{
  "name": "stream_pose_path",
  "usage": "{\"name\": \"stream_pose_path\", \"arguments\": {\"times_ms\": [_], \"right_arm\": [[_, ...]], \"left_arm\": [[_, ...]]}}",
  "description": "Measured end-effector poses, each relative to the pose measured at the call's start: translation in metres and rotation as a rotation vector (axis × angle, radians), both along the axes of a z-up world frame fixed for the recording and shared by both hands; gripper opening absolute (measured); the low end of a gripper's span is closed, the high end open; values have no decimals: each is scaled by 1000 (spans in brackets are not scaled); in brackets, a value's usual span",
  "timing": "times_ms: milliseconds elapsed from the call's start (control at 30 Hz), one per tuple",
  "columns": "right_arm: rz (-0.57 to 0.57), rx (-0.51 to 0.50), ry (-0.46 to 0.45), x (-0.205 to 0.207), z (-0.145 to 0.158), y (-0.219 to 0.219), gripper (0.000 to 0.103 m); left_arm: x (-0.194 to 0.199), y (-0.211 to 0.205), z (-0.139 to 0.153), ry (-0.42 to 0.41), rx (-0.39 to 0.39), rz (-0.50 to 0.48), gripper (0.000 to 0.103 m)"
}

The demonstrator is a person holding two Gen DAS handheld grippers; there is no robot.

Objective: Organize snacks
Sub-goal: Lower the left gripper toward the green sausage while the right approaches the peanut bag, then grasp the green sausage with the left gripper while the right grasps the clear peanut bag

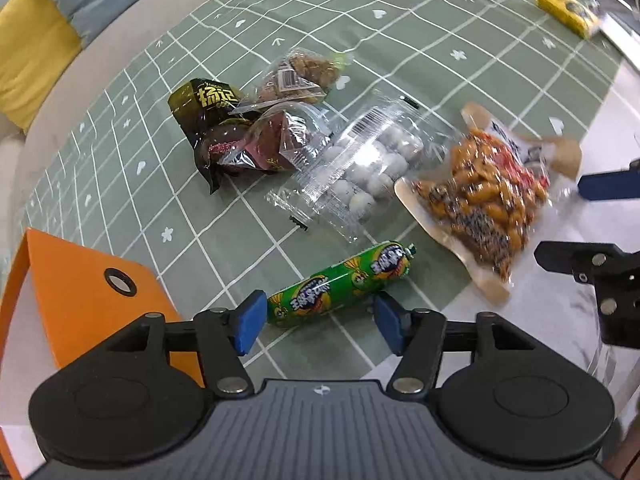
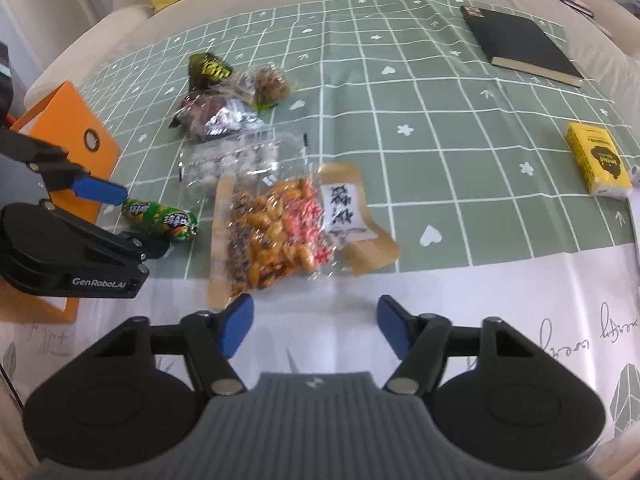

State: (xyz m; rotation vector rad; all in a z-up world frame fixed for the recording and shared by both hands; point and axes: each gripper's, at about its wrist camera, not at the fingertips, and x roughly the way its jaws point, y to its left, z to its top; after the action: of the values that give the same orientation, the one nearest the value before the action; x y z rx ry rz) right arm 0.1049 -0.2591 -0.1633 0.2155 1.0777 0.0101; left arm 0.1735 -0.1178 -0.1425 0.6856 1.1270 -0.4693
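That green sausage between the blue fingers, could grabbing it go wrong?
Maybe. The green sausage lies slanted between the open left gripper, so it might roll or twist out when squeezed. The right gripper hovers near the peanut bag; its crinkly edge might slip.

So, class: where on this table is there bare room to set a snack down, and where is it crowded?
Bare cloth lies between the mixed nut bag, the black book and the yellow box, and on the white strip in front of the right tool. It is crowded on the left, from the green sausage up to the dark wrapped snacks.
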Motion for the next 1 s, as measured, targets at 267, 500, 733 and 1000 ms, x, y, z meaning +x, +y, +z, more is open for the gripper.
{"name": "stream_pose_path", "arguments": {"times_ms": [267,500,733,1000], "right_arm": [[-62,-7,-16,8,2,-16,26],[-149,-14,-2,7,2,-36,27],[-123,19,-33,4,8,-29,43],[-137,86,-23,12,4,-25,66]], "left_arm": [[2,5,13,41,-94,78,27],[4,13,17,101,-240,167,14],[1,3,11,63,-183,62,26],[5,-12,0,40,-181,9,51]]}}
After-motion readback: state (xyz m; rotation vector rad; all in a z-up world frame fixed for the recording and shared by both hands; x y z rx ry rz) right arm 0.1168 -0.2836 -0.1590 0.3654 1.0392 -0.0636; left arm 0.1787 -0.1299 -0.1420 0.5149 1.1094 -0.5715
